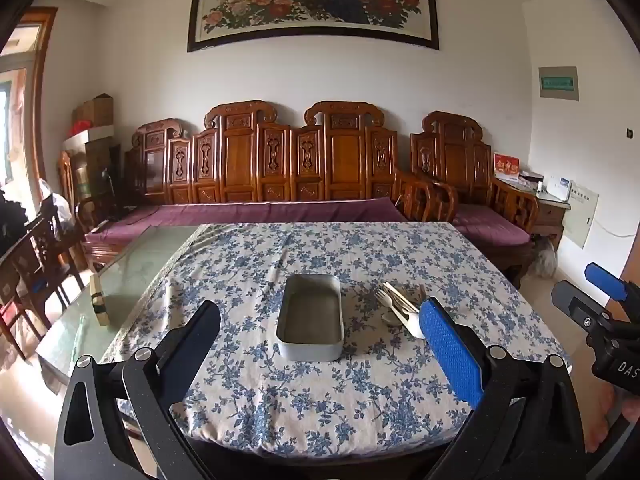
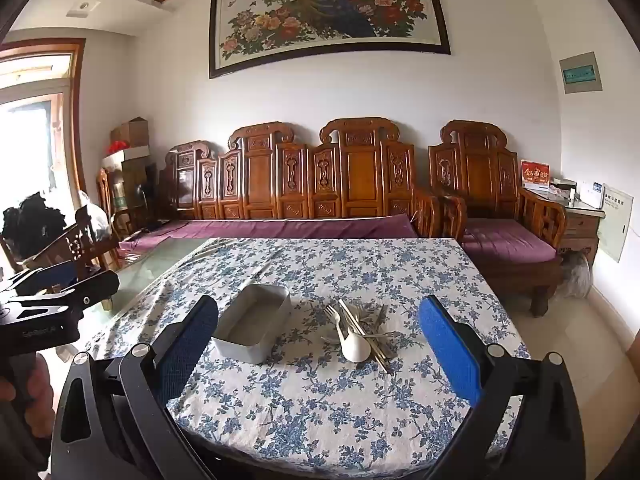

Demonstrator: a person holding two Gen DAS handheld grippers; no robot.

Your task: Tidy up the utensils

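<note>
A grey rectangular metal tray (image 1: 311, 354) stands on the flowered tablecloth, with nothing in it; it also shows in the right wrist view (image 2: 252, 350). Right of it lies a pile of utensils (image 1: 400, 304): a white spoon (image 2: 354, 346), a fork (image 2: 334, 314), chopsticks and metal pieces. My left gripper (image 1: 320, 340) is open and empty, held above the table's near edge in front of the tray. My right gripper (image 2: 318, 340) is open and empty, in front of the pile. Each gripper shows at the edge of the other's view.
The tablecloth (image 1: 340, 252) covers the right part of a glass-topped table (image 1: 132, 268). A small wooden block (image 1: 98, 300) stands on the glass at the left. A carved wooden sofa (image 1: 280, 160) with purple cushions stands behind the table. Chairs stand at the left.
</note>
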